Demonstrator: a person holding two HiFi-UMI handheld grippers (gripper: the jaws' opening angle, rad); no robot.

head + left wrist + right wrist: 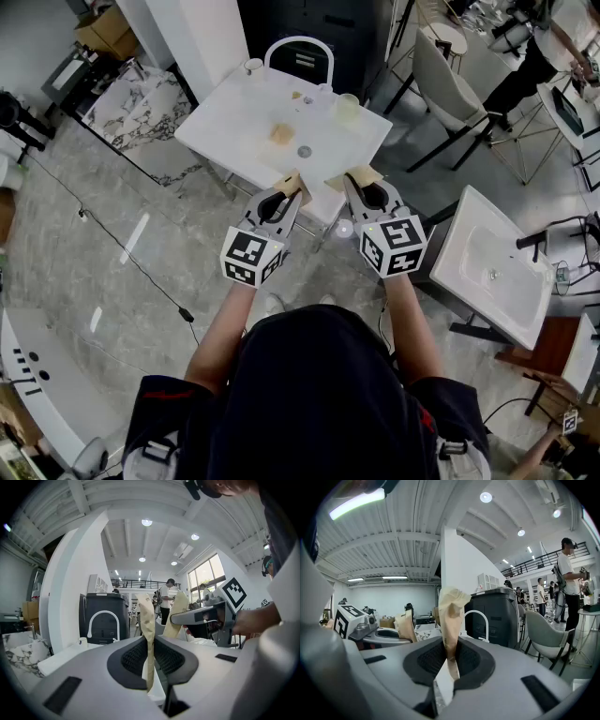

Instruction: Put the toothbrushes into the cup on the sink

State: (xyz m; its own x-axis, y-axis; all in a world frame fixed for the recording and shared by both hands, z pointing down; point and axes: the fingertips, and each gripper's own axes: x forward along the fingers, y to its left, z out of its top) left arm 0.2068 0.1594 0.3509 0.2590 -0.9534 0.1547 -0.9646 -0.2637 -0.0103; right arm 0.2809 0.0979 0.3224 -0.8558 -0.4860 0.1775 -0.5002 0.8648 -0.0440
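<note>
- The left gripper (151, 660) has its jaws closed on the left paper strip (147, 620), a flat tan piece that stands upright out of the pads.
- The right gripper (449, 662) has its jaws clamped on the right paper strip (451, 609), also tan, with a crumpled top end.
- I cannot tell whether either strip wraps a toothbrush; no bare toothbrush can be made out.
- In the head view the 2 grippers are side by side, near each other but apart. Both point away from the person at the near edge of the white sink bench (230, 117).
- Both strips reach just over that near edge.
- The cup (348, 106), pale and upright, stands on the far right part of the bench, well apart from both grippers.
- A white arched faucet (300, 42) rises at the far edge of the bench.
- A round drain (304, 151) lies in the middle of the bench, and a small tan object (280, 133) sits just to its far left.
- A second white sink (492, 267) stands to the right, on the floor side of the person.
</note>
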